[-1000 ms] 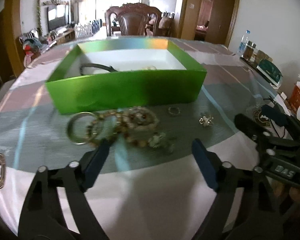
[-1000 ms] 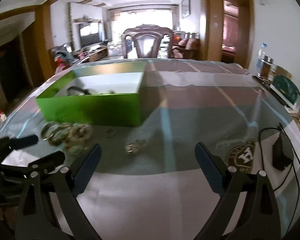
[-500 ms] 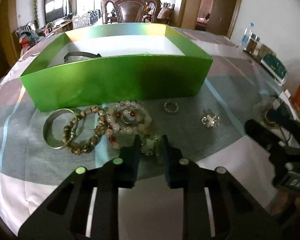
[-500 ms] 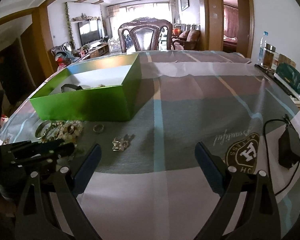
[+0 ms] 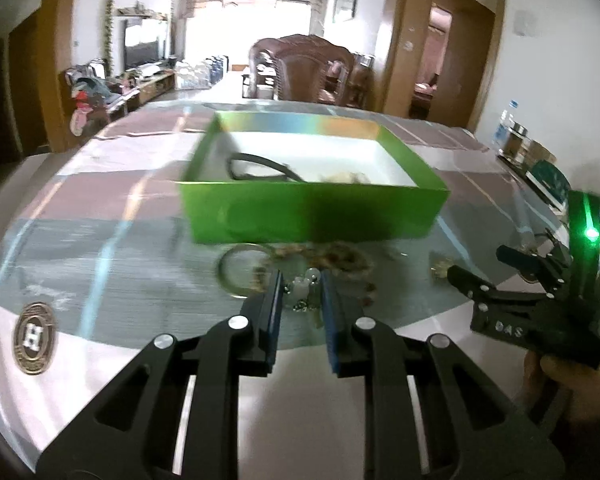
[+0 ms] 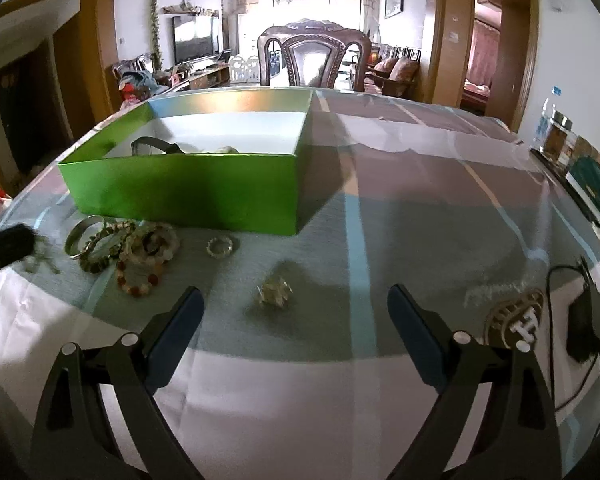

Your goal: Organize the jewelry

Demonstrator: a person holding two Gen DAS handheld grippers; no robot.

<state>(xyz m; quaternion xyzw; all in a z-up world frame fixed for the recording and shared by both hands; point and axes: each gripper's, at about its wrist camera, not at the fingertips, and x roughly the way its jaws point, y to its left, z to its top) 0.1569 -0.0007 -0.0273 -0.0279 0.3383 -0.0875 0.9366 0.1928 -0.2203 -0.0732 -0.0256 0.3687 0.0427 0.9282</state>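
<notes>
Left wrist: left gripper (image 5: pixel 300 282) pinching pale blurry pendant (image 5: pixel 305 285); right gripper (image 6: pixel 294 306) apart.

The tablecloth emblem (image 5: pixel 34 337) shows "H"; the right tongs (image 5: pixel 504 330) read "DAS"

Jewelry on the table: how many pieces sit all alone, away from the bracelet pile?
2. A small ring lies just in front of the green box; a sparkly piece lies nearer the camera. The pale charm in the left claw isn't counted.
</notes>
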